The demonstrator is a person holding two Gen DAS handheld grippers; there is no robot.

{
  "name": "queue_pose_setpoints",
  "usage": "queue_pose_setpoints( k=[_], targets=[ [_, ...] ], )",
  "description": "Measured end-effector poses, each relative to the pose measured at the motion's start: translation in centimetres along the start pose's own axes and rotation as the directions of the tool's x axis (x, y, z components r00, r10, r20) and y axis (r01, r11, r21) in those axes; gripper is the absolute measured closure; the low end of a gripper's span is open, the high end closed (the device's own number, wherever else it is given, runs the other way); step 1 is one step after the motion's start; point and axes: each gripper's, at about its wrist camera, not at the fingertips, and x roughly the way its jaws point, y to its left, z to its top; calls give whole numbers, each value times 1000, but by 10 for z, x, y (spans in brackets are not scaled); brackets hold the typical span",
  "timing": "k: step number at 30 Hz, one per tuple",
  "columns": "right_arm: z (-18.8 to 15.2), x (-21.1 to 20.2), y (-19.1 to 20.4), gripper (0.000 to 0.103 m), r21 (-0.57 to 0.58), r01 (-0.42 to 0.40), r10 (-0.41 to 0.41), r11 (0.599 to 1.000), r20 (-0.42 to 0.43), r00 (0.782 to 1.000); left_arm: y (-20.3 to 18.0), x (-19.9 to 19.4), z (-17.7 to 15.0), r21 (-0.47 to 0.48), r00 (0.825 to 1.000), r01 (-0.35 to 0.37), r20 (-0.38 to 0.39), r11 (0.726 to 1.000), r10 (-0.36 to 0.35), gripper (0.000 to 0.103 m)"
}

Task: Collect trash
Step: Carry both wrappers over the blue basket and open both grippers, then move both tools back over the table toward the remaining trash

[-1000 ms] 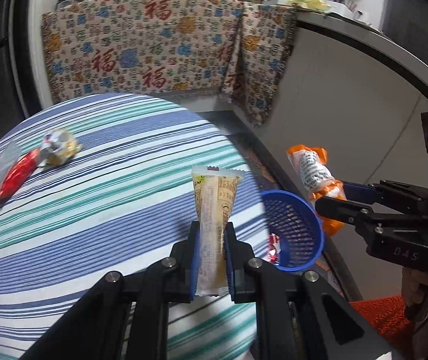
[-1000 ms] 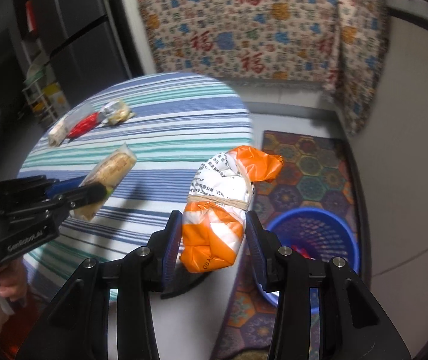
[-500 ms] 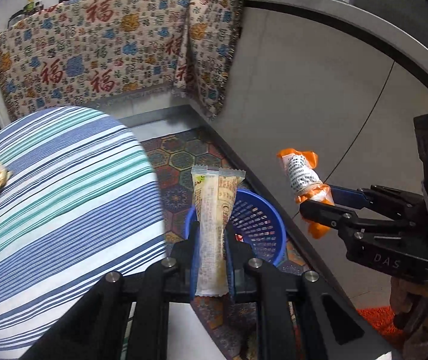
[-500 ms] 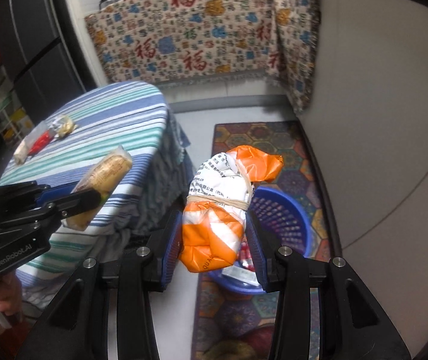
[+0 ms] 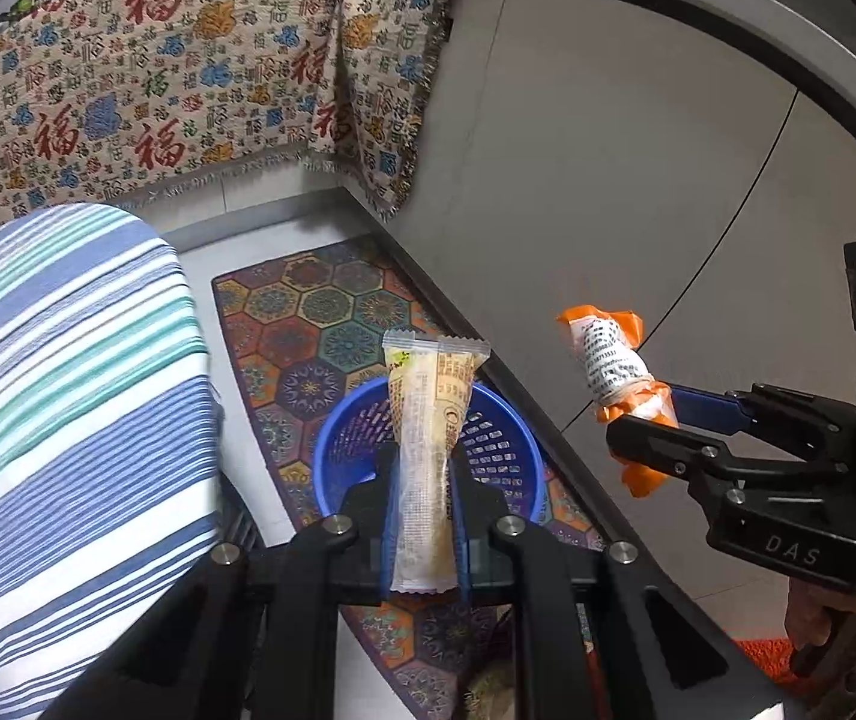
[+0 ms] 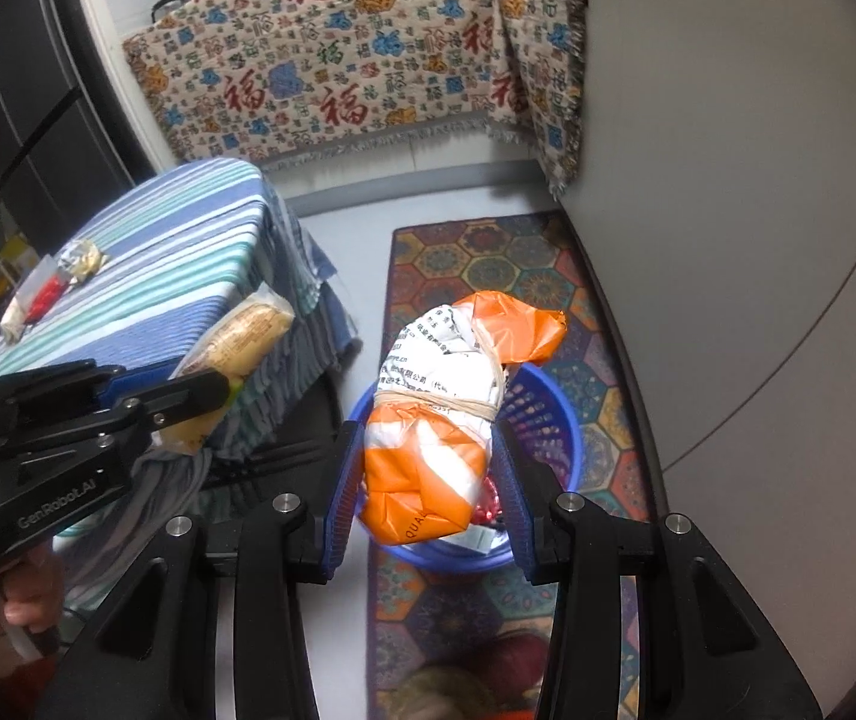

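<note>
The left gripper (image 5: 425, 516) has its fingers (image 5: 391, 510) clenched on a long, clear snack wrapper (image 5: 428, 438) with a pale yellow biscuit-like filling, held upright with its crimped top end pointing away from the camera. Seen past this wrapper is a blue plastic basket (image 5: 506, 450) with a perforated wall, standing on a patterned floor mat (image 5: 320, 312) of coloured hexagons. The right gripper (image 6: 428, 480) has its fingers (image 6: 341, 480) closed around an orange-and-white crumpled package (image 6: 434, 420), printed with small black text and tied round the middle with a rubber band; in the right wrist view it sits in front of and above the basket (image 6: 554, 420), which already holds some red and white scraps. In the left wrist view the right gripper (image 5: 650, 429) and its package (image 5: 614, 378) are off to the right of the basket, near the grey wall. To the left is the worktop (image 6: 176, 276), covered in a blue, teal and white striped cloth, with a crumpled foil wrapper (image 6: 83, 258) and a red packet (image 6: 47, 291) lying near its far edge. A floral cloth (image 5: 158, 96) with red characters hangs over the counter behind.
</note>
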Motion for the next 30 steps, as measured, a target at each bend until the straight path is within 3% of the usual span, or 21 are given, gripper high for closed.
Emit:
queue_pose_setpoints(
  k=[16, 18, 19, 20, 22, 23, 27, 30],
  targets=[
    [5, 26, -15, 59, 11, -5, 5, 1000, -31, 1000, -12, 38, 22, 22, 999, 27, -19, 999, -27, 88],
    [6, 29, -17, 56, 9, 2, -2, 1000, -19, 1000, -14, 44, 26, 32, 999, 35, -19, 999, -34, 87],
    [6, 31, -18, 48, 7, 5, -5, 1000, -11, 1000, -14, 49, 28, 31, 999, 43, -23, 999, -43, 82],
    [6, 33, -19, 33, 3, 10, -10, 1000, -1, 1000, -14, 53, 30, 27, 998, 57, -27, 998, -56, 76],
    [6, 34, -23, 30, 10, 23, -23, 1000, 18, 1000, -12, 59, 33, 18, 998, 65, -19, 998, -65, 61],
    [7, 34, -26, 30, 17, 31, -32, 999, 21, 999, -10, 61, 34, 11, 997, 75, -13, 997, -75, 58],
    [10, 21, -33, 29, 36, 57, -59, 998, 57, 997, -5, 51, 34, -13, 997, 79, 12, 997, -79, 57],
    [14, 7, -31, 19, 45, 84, -88, 995, 98, 991, 2, 32, 33, -25, 997, 72, 41, 997, -70, 57]
  ],
)
